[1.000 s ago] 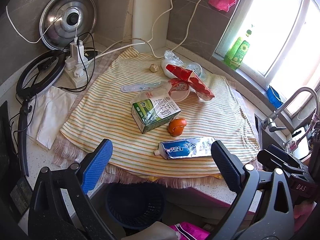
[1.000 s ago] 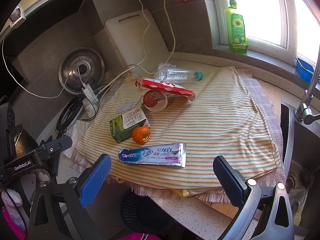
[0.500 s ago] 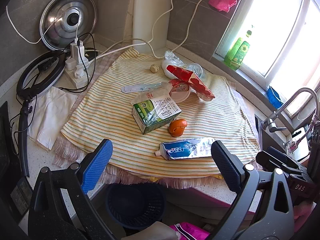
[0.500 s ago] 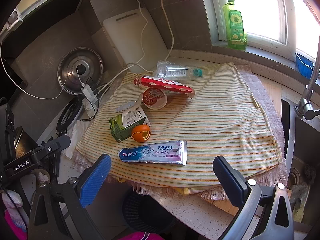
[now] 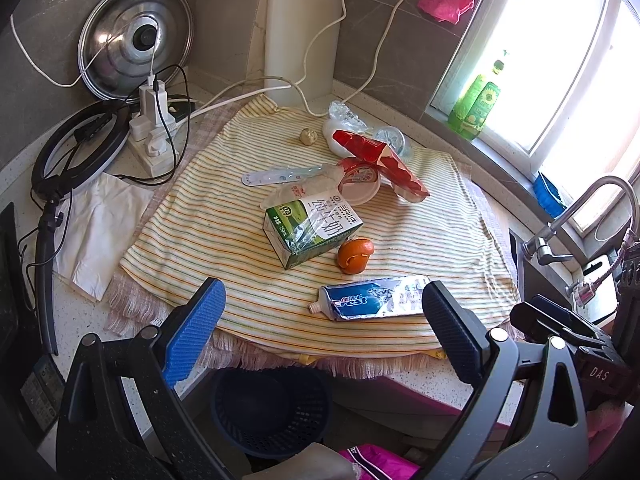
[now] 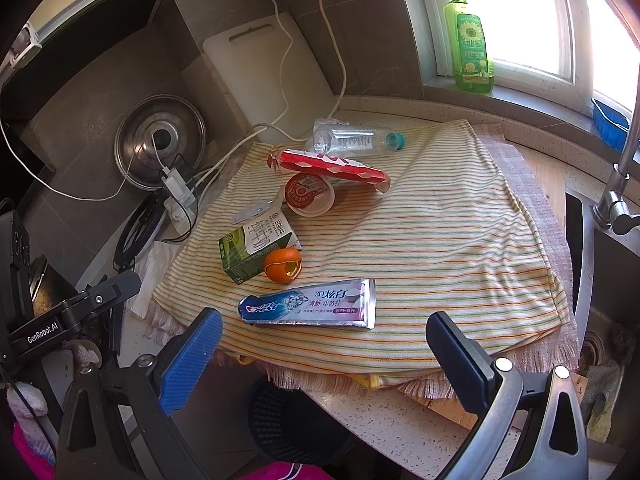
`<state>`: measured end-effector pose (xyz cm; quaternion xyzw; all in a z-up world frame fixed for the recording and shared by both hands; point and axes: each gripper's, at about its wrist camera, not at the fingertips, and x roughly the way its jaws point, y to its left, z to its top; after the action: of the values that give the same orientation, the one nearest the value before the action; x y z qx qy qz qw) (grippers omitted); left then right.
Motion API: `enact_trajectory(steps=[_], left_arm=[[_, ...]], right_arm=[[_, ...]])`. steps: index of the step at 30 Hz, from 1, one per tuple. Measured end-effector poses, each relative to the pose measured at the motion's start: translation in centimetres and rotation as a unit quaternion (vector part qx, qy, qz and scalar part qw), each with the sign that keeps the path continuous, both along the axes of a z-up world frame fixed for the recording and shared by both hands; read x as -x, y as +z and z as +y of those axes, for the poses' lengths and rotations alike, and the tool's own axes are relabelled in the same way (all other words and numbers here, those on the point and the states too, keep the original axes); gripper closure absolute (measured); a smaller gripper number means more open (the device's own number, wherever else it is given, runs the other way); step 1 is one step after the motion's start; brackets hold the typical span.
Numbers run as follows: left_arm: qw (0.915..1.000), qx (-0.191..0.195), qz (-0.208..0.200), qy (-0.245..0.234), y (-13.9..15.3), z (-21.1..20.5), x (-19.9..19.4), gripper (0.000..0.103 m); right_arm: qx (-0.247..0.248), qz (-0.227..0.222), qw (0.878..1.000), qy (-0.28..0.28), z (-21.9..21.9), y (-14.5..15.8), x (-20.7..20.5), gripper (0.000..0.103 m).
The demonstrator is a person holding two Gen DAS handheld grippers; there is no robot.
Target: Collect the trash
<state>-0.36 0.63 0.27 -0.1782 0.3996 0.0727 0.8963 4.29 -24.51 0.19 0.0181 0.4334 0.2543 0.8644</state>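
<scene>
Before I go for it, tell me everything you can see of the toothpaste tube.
The toothpaste tube lies flat on the striped cloth, nearest its front edge. It is a squeezed, crinkled foil-look tube, blue at the neck end with Crest lettering, silver and purple toward the flat crimped tail. The neck looks uncapped and points toward the left gripper's side. Nothing rests on it; the orange peel sits just behind, apart. Both grippers hang open, short of it.

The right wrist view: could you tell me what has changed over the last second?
The right claw has eased slightly nearer the toothpaste tube, which now sits a little lower in its view. Nothing was gripped or released. Both claws stay open, and the trash on the striped cloth has not moved.
</scene>
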Motion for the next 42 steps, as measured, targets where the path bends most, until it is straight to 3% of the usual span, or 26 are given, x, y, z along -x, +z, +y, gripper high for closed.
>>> enact_trajectory(steps=[24, 42], left_arm=[[1.0000, 0.005, 0.002, 0.005, -0.4, 0.0, -0.1, 0.003], [0.9994, 0.028, 0.021, 0.005, -2.6, 3.1, -1.2, 0.003]], right_arm=[[-0.006, 0.012, 1.000, 0.006, 0.0, -0.5, -0.9, 0.001], [-0.001, 0.021, 1.000, 0.006, 0.6, -1.9, -1.5, 0.002]])
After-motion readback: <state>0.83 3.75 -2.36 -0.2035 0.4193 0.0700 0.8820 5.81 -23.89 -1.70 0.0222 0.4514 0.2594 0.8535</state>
